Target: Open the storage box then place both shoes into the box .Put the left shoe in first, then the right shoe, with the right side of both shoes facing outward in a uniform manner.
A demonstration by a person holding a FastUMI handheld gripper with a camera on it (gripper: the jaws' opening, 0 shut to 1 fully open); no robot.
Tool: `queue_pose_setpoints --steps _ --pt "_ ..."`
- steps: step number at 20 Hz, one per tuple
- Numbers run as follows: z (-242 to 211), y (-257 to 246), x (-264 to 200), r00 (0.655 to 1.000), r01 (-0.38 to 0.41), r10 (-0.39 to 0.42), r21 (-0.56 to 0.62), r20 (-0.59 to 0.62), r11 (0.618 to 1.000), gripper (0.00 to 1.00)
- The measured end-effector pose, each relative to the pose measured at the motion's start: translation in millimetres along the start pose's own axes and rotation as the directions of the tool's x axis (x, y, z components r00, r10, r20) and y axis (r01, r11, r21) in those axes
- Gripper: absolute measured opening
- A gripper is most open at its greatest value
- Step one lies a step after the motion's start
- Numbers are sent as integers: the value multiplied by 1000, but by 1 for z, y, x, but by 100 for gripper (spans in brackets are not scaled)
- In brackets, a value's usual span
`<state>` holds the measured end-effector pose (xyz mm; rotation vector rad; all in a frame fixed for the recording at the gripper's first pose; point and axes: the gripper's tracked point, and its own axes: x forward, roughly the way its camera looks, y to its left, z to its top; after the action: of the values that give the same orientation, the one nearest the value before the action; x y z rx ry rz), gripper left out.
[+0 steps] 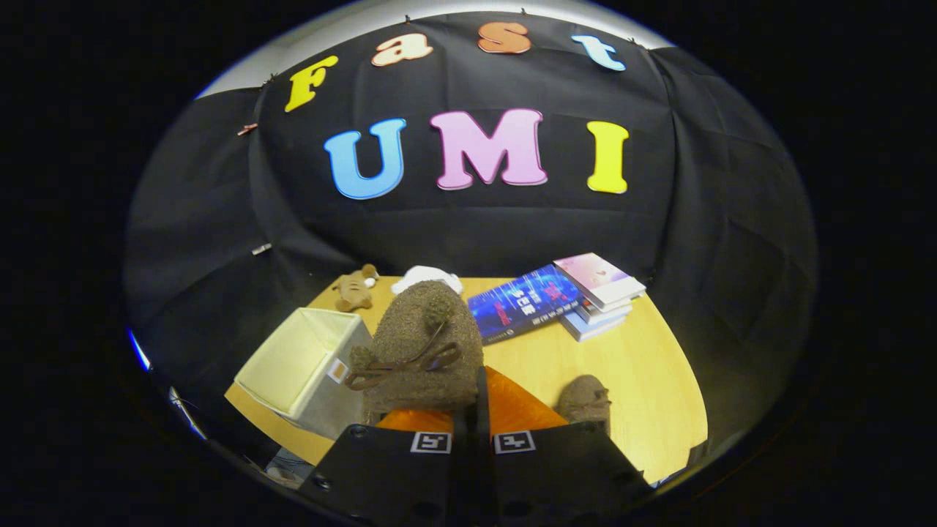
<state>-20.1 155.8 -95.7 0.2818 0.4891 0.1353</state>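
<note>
A: Box (307, 366) first, lower left of the frame. Pale fabric storage box, open at the top, pale inside, standing on the wooden table (644, 395). A small tag (337, 370) sits on its near grey wall; nothing on it can be read.

B: And behind it?

A: A small brown plush toy (356, 287) at the table's far edge, with something white and soft (428, 277) just to its right.

B: The shoe?

A: Centre of the frame. A brown fuzzy shoe (421, 351) with a pompom and a thin bow on top, right beside the box and touching its near corner as seen here. Its long axis runs away from the camera, the rounded end toward the black wall. Toe or heel, I cannot tell.

B: Is the gripper (479, 410) holding it?

A: The fingers stand nearly together at the bottom centre, with the shoe's near end at their tips. The shoe appears pinched there, though the contact itself is hidden.

B: Further right?

A: A second brown shoe (585, 401) lies on the table just right of the fingers, partly hidden. Beyond it, a blue book (523, 304) lies flat, its cover print too blurred to read, and touching its right side is a short stack of books (600, 293) with a pink-and-white cover on top.
</note>
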Motion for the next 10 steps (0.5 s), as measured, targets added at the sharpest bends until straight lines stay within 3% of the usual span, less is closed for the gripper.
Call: queue_pose_setpoints --steps 5,10 --pt "27 85 30 996 -79 80 36 -45 996 6" --pt "21 173 80 984 -107 120 103 -135 989 7"
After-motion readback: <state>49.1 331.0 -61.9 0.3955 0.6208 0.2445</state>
